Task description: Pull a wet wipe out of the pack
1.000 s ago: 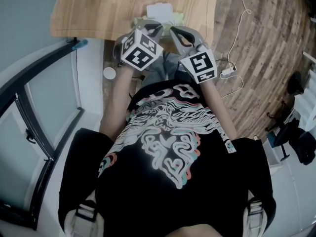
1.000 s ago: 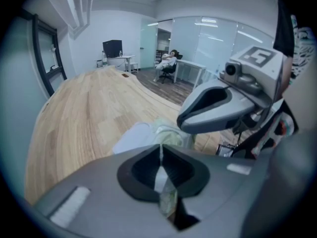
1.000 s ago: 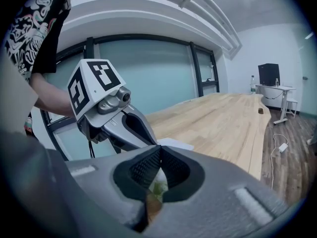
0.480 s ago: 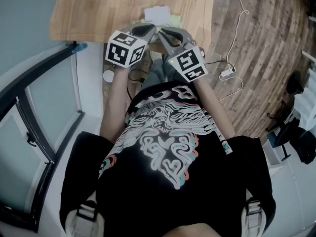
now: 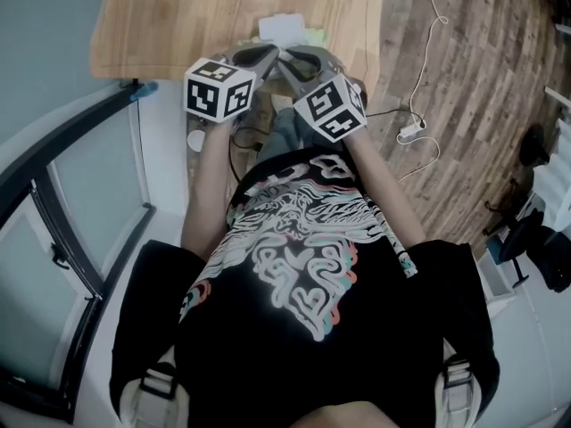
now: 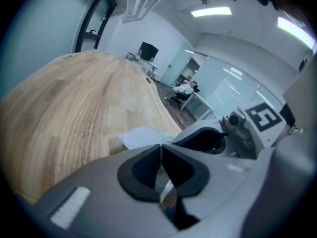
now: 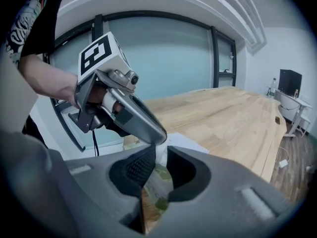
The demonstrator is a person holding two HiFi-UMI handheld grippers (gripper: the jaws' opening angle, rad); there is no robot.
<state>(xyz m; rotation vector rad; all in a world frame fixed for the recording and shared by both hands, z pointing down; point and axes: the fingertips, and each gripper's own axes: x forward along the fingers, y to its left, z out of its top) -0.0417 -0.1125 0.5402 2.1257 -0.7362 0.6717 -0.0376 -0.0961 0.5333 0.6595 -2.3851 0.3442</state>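
Observation:
The wet wipe pack (image 5: 284, 27), white-topped with green print, lies at the near edge of the wooden table (image 5: 178, 16). Both grippers meet tip to tip just in front of it. My left gripper (image 5: 270, 53) is shut, its pads touching (image 6: 161, 145); a thin shiny strip shows in the slit behind them, and I cannot tell whether it is pinched. The pack's white top (image 6: 140, 138) lies just beyond. My right gripper (image 5: 287, 57) stands open by a narrow gap (image 7: 161, 155), through which the pack's green-printed wrapper (image 7: 161, 180) shows. The left gripper's tip (image 7: 157, 137) sits right above that gap.
The table's edge runs just under the grippers, with the person's torso close behind. A white cable and power strip (image 5: 412, 130) lie on the wood floor to the right. A small white round object (image 5: 196, 135) and a black-framed glass wall (image 5: 80, 239) are at the left.
Both grippers have shifted left and drawn together, so their tips now meet at the pack. The left gripper's marker cube has rolled to show other faces.

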